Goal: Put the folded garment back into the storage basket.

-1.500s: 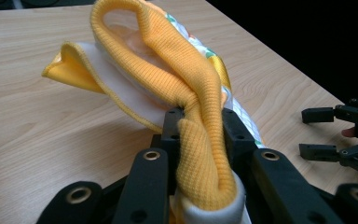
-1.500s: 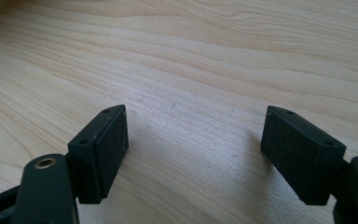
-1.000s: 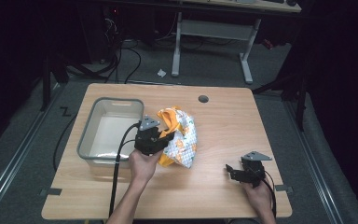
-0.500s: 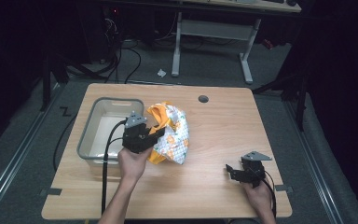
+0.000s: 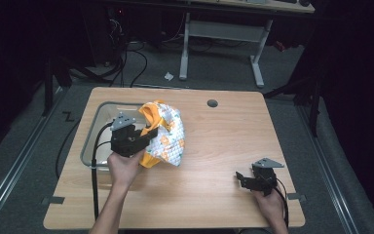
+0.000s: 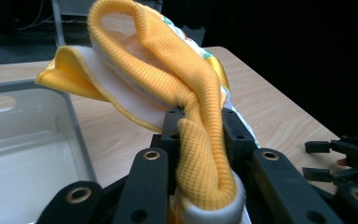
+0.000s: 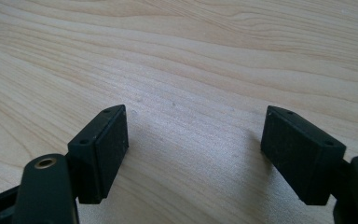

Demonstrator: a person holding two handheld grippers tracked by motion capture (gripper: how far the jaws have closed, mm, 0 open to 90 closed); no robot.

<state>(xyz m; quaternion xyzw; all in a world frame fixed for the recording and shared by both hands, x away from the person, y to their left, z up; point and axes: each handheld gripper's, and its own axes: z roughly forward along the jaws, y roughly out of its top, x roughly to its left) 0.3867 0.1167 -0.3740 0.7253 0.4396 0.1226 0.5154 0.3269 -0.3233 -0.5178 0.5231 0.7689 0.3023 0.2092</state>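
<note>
Yellow-trimmed patterned knit garment (image 5: 165, 134) hangs lifted at the near right rim of the clear plastic bin (image 5: 93, 141), pinched by the left gripper (image 5: 148, 135). Right gripper (image 7: 193, 156) rests spread on the wooden counter (image 5: 224, 141). Next, likely, lowering it into the bin.
</note>
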